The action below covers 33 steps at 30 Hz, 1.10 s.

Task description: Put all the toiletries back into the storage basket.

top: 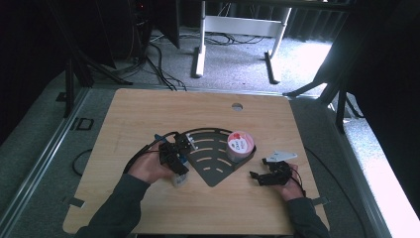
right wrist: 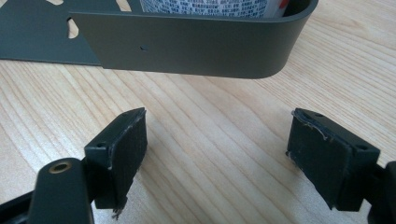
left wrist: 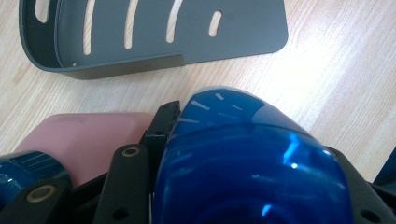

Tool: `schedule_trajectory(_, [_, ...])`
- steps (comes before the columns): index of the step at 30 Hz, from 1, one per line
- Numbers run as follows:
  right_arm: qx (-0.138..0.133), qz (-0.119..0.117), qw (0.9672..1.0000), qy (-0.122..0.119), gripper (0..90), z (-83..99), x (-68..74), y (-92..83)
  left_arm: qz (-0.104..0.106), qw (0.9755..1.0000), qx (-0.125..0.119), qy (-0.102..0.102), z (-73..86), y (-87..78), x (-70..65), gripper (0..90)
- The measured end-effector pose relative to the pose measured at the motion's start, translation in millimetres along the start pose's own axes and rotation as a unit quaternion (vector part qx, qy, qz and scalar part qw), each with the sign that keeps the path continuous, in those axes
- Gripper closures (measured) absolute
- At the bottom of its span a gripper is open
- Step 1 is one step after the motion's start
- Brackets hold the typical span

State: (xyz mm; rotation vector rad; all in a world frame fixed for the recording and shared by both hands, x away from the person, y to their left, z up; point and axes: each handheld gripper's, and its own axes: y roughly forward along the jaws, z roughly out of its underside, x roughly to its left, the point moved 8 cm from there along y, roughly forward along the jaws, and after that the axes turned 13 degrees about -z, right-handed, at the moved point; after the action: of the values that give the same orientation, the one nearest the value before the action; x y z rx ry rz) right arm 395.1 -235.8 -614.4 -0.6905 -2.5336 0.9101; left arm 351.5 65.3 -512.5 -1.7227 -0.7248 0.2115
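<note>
My left gripper (top: 182, 161) is by the left edge of the dark grey slotted corner tray (top: 210, 166). Its jaws are shut on a glossy blue rounded object (left wrist: 252, 163), which spans the whole gap between them and hides the right jaw's pad. The tray's low wall (left wrist: 116, 70) lies just ahead of it. My right gripper (top: 258, 177) rests low on the wooden table to the right of the tray, jaws open and nothing between its pads (right wrist: 123, 144). The tray's rounded corner wall (right wrist: 187, 46) stands right in front of it.
A round container with a pink-red lid (top: 240, 145) sits in the tray's right corner. A flat pink object (left wrist: 84, 135) and another blue glossy piece (left wrist: 28, 170) lie left of my left jaw. A pale small object (top: 179, 179) sits below the left gripper. The table has a cable hole (top: 237, 106).
</note>
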Motion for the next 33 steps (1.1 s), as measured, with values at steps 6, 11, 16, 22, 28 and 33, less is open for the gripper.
schedule_trajectory(6, [0.0, 0.0, 1.0, 0.0, 19.6, 0.0, -0.1, 0.0, -0.002, 1.0, -0.002, -0.003, -3.3, 0.0, -2.4, 54.8])
schedule_trajectory(11, [0.0, 0.0, 1.0, 0.0, 19.6, 0.0, -0.1, 0.0, -0.001, 1.0, -0.004, -0.006, -7.1, -0.1, -3.6, 54.9])
schedule_trajectory(16, [0.0, 0.0, 1.0, 0.0, 19.6, 0.0, -0.2, -0.1, -0.002, 1.0, -0.007, -0.006, -11.0, -1.9, -4.0, 54.9])
schedule_trajectory(22, [-0.001, -0.001, 1.0, 0.0, 19.6, -0.1, -0.3, -0.1, 0.001, 0.9999, -0.01, -0.01, -16.0, -3.2, -5.5, 55.0])
schedule_trajectory(28, [-0.001, -0.001, 1.0, 0.0, 19.6, -0.2, -0.4, -0.1, 0.0, 0.9998, -0.019, -0.009, -24.5, -5.8, -7.1, 55.2])
schedule_trajectory(33, [-0.001, -0.001, 1.0, 0.0, 19.6, -0.1, -0.4, -0.2, 0.003, 0.9997, -0.023, -0.009, -29.8, -6.4, -8.9, 55.3])
